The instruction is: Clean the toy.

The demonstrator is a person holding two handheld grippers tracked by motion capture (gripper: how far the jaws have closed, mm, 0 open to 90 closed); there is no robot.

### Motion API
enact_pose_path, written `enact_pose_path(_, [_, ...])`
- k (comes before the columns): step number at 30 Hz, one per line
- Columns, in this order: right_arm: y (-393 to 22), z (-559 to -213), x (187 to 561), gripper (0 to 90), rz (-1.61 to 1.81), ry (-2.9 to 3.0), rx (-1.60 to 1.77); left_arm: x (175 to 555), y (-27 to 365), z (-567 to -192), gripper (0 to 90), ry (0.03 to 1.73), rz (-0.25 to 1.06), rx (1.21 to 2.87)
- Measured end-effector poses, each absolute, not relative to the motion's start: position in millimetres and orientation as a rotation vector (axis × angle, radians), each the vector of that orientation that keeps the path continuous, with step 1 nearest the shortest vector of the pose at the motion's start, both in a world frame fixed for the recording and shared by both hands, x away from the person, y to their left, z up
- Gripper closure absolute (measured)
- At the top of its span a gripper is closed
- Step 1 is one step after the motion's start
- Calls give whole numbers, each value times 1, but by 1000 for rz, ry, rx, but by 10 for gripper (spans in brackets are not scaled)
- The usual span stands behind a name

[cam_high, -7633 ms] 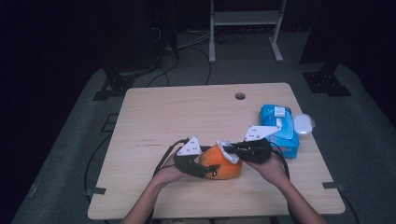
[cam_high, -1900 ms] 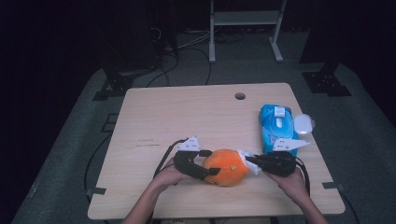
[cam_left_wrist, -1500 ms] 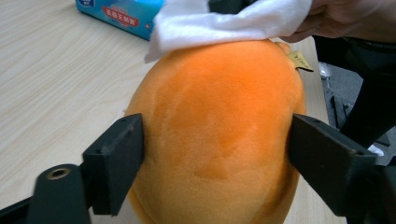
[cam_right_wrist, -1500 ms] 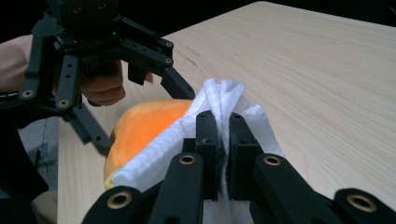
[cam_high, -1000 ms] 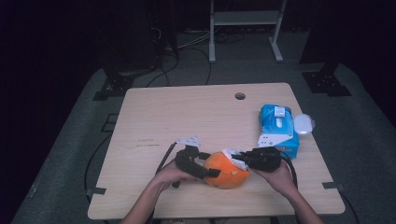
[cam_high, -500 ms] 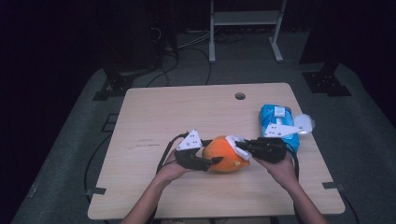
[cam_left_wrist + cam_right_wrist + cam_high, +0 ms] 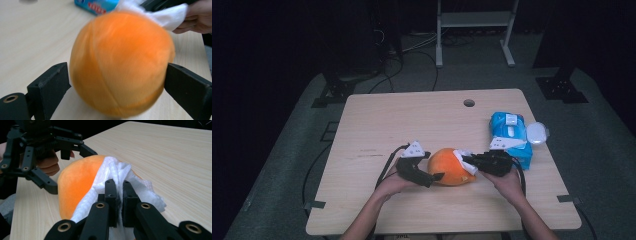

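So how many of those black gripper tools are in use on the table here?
2. The left gripper sits with open jaws either side of the orange ball. The right gripper pinches a white wipe against the ball's other side, in front of the blue pack.

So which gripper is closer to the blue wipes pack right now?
The right. The right gripper, shut on a white wipe against the orange ball, sits just beside the blue wipes pack. The left gripper straddles the ball's far side.

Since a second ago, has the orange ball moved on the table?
Yes, slightly. The ball has shifted toward the far edge and nearer the blue pack, judged in the high view.
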State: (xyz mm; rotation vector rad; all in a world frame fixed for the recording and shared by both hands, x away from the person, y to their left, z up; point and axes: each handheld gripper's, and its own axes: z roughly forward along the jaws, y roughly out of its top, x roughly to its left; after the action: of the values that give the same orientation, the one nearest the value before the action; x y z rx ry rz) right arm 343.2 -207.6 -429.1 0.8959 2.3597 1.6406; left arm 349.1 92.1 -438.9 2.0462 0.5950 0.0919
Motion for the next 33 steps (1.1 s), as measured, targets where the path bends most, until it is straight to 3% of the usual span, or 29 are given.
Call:
enact_pose_path(4, [-202, -424, 337, 845, 1606, 2365, 854, 347, 94, -441, 230, 574, 77, 2043])
enact_pose_path(8, [-192, -411, 330, 845, 1572, 2366, 772, 345, 92, -434, 272, 538, 123, 2056])
enact_pose_path(17, [-146, -390, 325, 845, 1506, 2433, 559, 329, 65, -418, 275, 386, 291, 2181])
enact_pose_path(26, [-189, -399, 345, 845, 1459, 2369, 755, 334, 73, -425, 258, 412, 250, 2172])
enact_pose_path(33, [-202, -410, 341, 845, 1475, 2370, 808, 341, 77, -430, 171, 469, 121, 2114])
